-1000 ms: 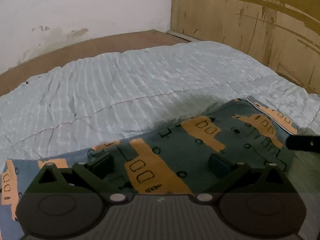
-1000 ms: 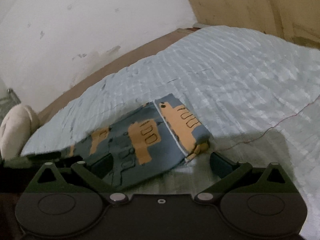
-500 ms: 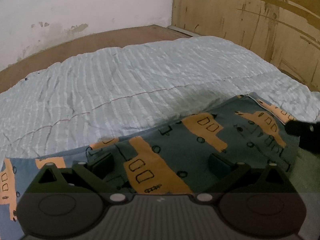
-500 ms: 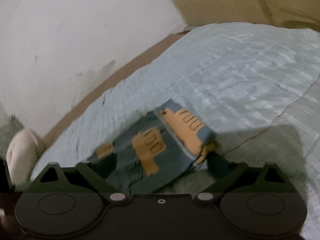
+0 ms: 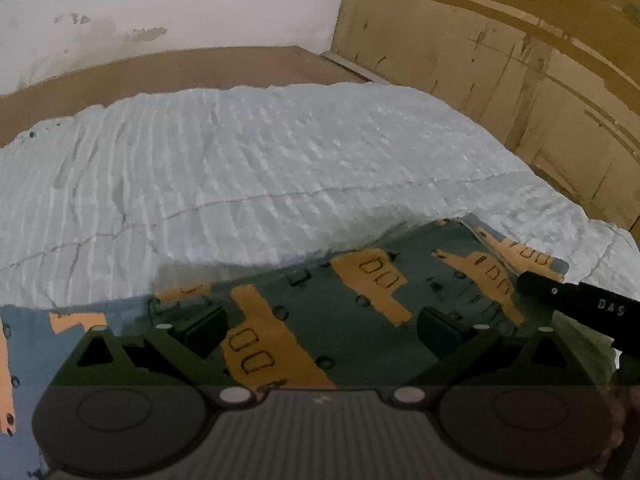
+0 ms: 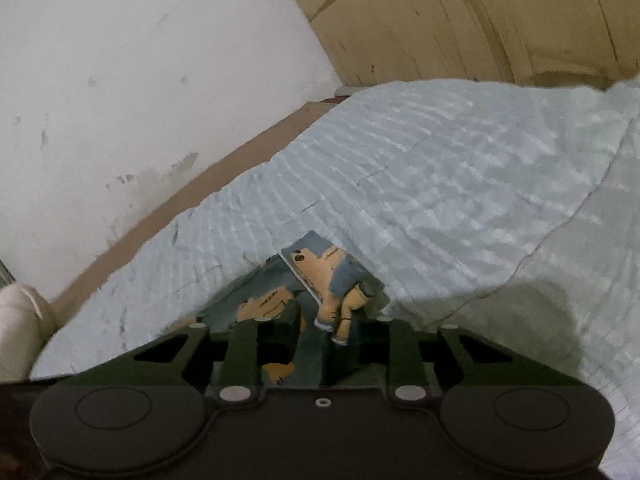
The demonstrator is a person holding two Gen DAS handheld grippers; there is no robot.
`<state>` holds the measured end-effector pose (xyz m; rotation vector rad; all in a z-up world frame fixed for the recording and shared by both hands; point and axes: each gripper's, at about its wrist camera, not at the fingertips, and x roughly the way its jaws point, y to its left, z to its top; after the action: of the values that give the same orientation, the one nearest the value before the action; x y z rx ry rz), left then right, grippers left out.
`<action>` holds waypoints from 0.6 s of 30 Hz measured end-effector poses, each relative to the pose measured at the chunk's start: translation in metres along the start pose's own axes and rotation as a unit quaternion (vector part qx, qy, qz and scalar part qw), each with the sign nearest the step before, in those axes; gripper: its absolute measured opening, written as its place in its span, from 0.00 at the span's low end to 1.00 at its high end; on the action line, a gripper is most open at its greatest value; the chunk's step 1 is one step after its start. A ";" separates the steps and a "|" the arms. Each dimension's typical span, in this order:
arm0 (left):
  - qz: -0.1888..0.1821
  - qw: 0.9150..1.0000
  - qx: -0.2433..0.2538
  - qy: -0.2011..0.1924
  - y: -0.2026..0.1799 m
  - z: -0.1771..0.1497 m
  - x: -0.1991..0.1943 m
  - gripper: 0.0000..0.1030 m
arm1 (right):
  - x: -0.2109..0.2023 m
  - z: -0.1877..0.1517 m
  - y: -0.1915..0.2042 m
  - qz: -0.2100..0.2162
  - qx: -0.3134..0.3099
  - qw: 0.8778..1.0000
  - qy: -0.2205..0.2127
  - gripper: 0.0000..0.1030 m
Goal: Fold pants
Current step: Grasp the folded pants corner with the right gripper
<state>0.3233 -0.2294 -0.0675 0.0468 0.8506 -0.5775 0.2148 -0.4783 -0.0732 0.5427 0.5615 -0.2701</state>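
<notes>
I am looking down along both grippers at a bed covered by a pale blue ribbed quilt point(image 5: 280, 168), with a white wall point(image 6: 140, 60) behind it and scuffed wooden panelling point(image 5: 500, 52) off to one side. The pants point(image 5: 352, 304), slate blue and printed with orange trucks, lie flat on the quilt directly ahead of me. My left gripper point(image 5: 324, 328) hangs just above the cloth with its jaws spread wide; the fabric passes beneath and between them, and one orange truck sits squarely in the gap. Neither left pad appears to press on the cloth. Beyond the right-hand jaw of this gripper, the far end of the pants shows a pale hem edge. In the left wrist view a black finger of the right gripper point(image 5: 576, 308) reaches in there at the end of the pants. Seen from its own camera, my right gripper point(image 6: 320, 336) has its jaws drawn in and closing, with a bunched, raised corner of the pants point(image 6: 336, 292) caught between them, the hem and an orange patch standing up just ahead of the pads. The rest of the garment trails away past the left-hand jaw. A rounded cream object point(image 6: 18, 320), too blurred to identify, sits at the quilt's far edge, well outside that jaw.
</notes>
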 end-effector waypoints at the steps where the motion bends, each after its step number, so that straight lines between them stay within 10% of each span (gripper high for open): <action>1: 0.000 1.000 0.002 -0.001 -0.001 0.001 -0.001 1.00 | 0.000 0.001 0.000 -0.001 0.002 1.000 0.000 0.22; 18: -0.015 1.000 -0.013 0.004 -0.005 0.004 -0.002 1.00 | -0.007 0.006 0.008 -0.005 -0.028 1.000 -0.013 0.13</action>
<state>0.3229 -0.2340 -0.0624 0.0131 0.8675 -0.5958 0.2148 -0.4745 -0.0620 0.4823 0.5451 -0.2704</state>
